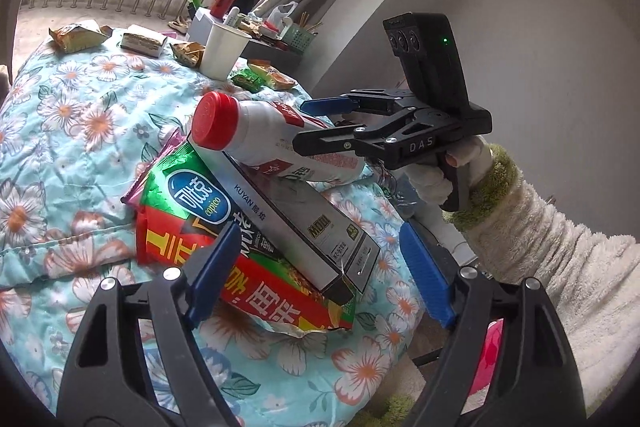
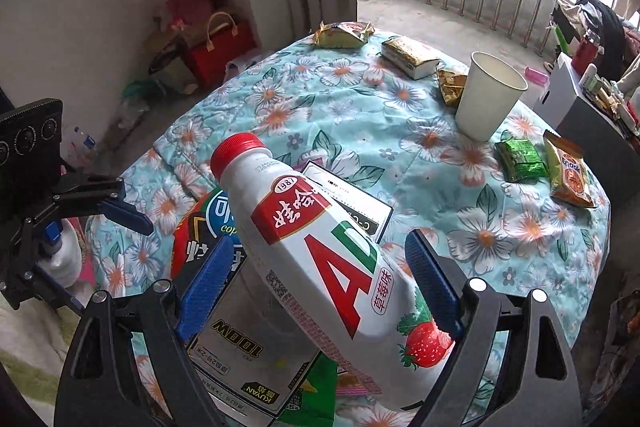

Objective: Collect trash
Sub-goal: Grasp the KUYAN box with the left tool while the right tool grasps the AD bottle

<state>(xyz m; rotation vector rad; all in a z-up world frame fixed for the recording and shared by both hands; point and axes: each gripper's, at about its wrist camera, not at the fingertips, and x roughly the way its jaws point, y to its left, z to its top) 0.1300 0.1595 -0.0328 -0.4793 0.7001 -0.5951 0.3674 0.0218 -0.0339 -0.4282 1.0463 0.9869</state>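
Trash is partly gathered: a pile sits at the near edge of the floral quilt [image 1: 80, 131]. Bottom layer is a big snack bag [image 1: 188, 223], a flat grey box [image 1: 304, 223] lies across it, and a white bottle [image 2: 328, 259] with a red cap lies tilted on top of the box.

Right gripper [image 2: 320, 291]: jaws wide, straddling the bottle's body. The right pad looks to be at or touching the bottle's lower end; the left pad stands clear of it. I read this as not gripped. Can't tell from the frames whether it's arriving or letting go.

Left gripper [image 1: 320, 271]: jaws wide, nothing held. It hovers over the near end of the box and snack bag, both between its fingers but not pinched.

Still scattered on the far side of the quilt:
- paper cup [image 2: 490, 95], upright
- green wrapper [image 2: 520, 161] and an orange snack packet [image 2: 570, 175], side by side near the cup
- gold wrapper [image 2: 452, 87] just beside the cup
- wrapped block [image 2: 408, 57] and a yellow packet [image 2: 344, 34] at the far edge

No bin or trash bag visible in either view, so where the pile ends up is unclear. My estimate: under half done, three items piled, six loose.
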